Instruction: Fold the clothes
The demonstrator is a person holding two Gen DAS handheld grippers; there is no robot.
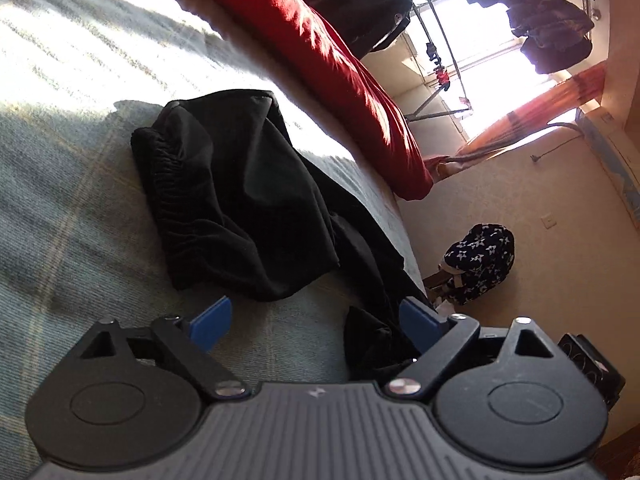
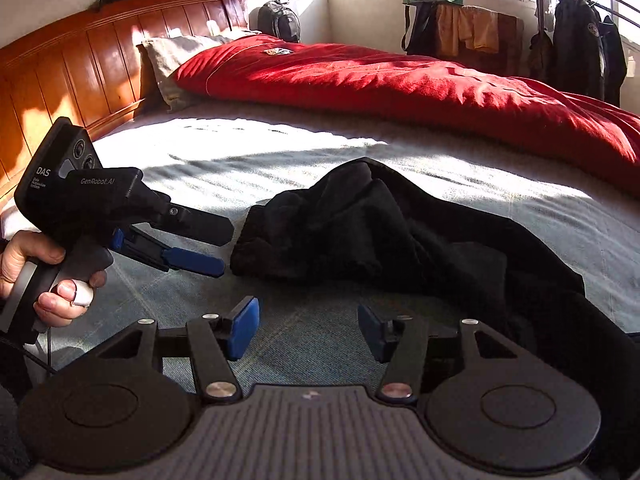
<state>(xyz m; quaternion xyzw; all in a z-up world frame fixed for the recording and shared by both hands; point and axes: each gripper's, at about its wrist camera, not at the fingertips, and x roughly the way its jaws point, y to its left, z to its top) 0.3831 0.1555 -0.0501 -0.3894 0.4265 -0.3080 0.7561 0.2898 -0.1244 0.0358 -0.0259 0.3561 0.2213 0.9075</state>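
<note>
Black trousers [image 1: 240, 192] with an elastic waistband lie crumpled on the grey checked bed sheet [image 1: 60, 220]. My left gripper [image 1: 316, 326] hovers low just in front of them, open, and a fold of black cloth lies by its right pad without being pinched. In the right wrist view the trousers [image 2: 380, 232] spread from the centre to the right edge. My right gripper [image 2: 307, 330] is open over bare sheet just short of the cloth. A hand holds the left gripper [image 2: 222, 246] at the left, tips close to the waistband end.
A red duvet [image 2: 400, 84] lies along the far side of the bed, with a pillow [image 2: 168, 56] and wooden headboard [image 2: 80, 60] at the left. A clothes rack [image 2: 580, 40] stands by the window. A star-patterned bundle [image 1: 480, 264] sits on the floor beyond the bed edge.
</note>
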